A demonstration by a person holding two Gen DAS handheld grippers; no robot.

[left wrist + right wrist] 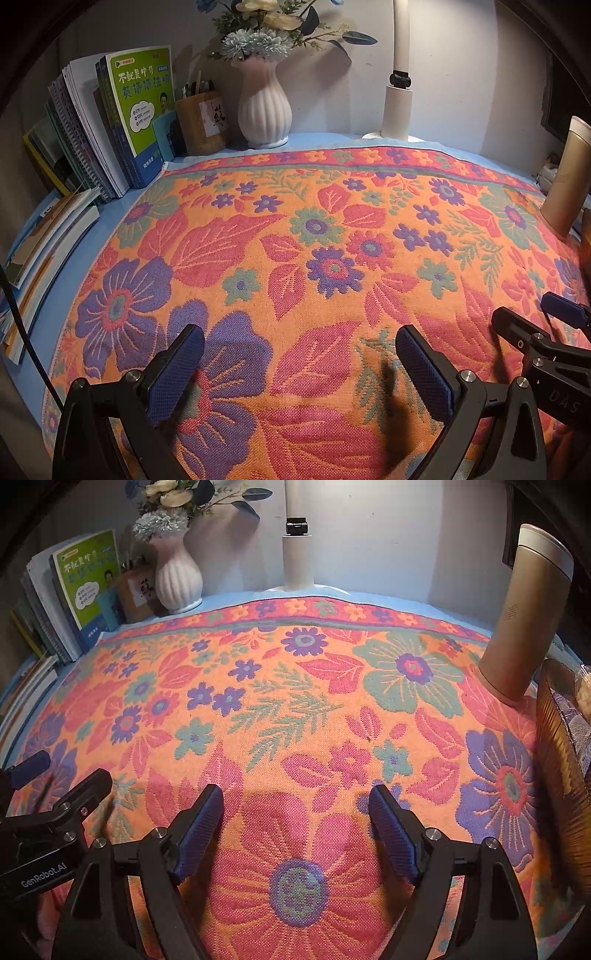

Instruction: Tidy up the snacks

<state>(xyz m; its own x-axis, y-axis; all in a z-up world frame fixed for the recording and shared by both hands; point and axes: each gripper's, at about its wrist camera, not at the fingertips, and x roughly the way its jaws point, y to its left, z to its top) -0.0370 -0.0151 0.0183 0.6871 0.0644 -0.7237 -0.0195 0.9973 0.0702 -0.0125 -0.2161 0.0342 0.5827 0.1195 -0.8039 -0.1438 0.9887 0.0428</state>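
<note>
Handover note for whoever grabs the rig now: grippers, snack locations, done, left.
Left gripper: open, empty, over the floral cloth.
Right gripper: open, empty, beside it.
Snacks: none on the cloth; a bag-like item shows at the right edge behind a ribbed brown container, too cropped to identify.
Done: nothing visible.
Left: all sorting; look right first.

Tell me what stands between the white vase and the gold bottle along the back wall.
The white lamp post on its base stands between the white vase and the gold bottle, clearest in the right wrist view.
</note>
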